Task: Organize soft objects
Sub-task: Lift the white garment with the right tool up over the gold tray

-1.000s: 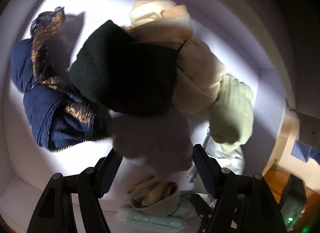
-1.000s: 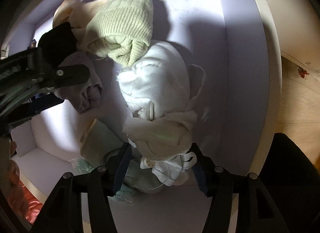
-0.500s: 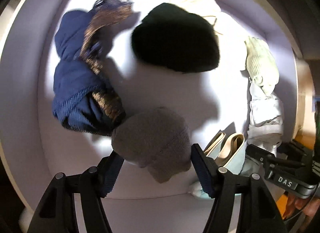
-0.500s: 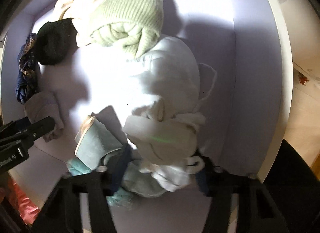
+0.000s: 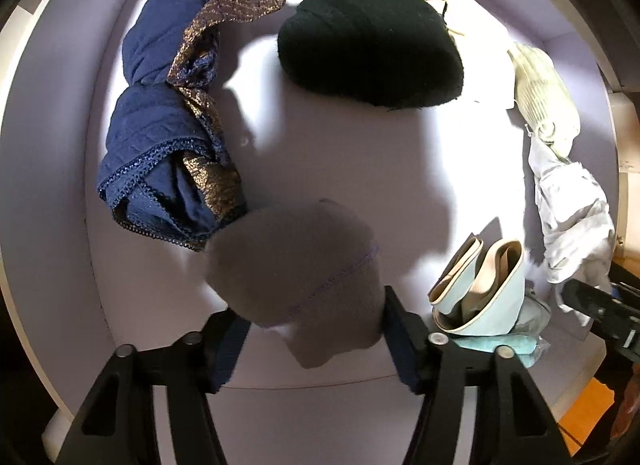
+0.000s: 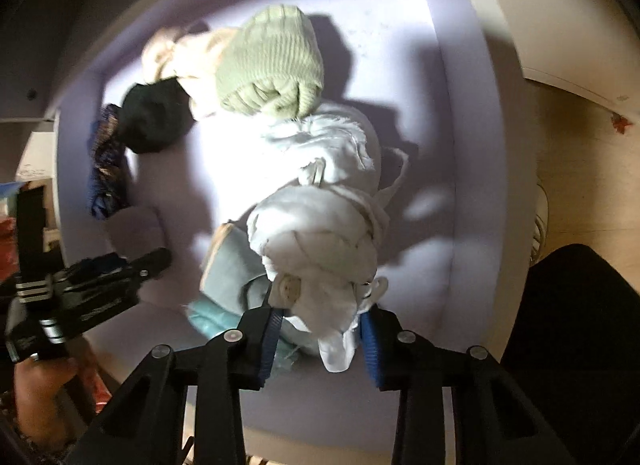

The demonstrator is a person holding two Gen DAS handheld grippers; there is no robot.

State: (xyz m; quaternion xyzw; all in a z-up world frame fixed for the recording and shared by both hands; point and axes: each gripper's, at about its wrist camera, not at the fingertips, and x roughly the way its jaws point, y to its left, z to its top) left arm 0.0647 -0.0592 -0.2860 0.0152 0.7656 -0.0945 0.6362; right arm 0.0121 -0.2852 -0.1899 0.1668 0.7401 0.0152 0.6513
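Right wrist view has the white cloth bundle [image 6: 320, 233] at centre, right claw [image 6: 320, 339] closing on its lower end at six o'clock, while the left claw [image 5: 310, 339] closes around the grey beanie [image 5: 296, 269].

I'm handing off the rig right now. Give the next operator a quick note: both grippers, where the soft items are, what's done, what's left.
Left gripper: closing around the grey beanie, held near the drawer's front.
Right gripper: closing on the white cloth bundle.
In the drawer: navy-and-gold scarf at left, black beanie at the back, green knit beanie and cream garment behind, teal-and-beige item at front.
Done: nothing visibly sorted.
Left: place both held items, then tidy the rest.
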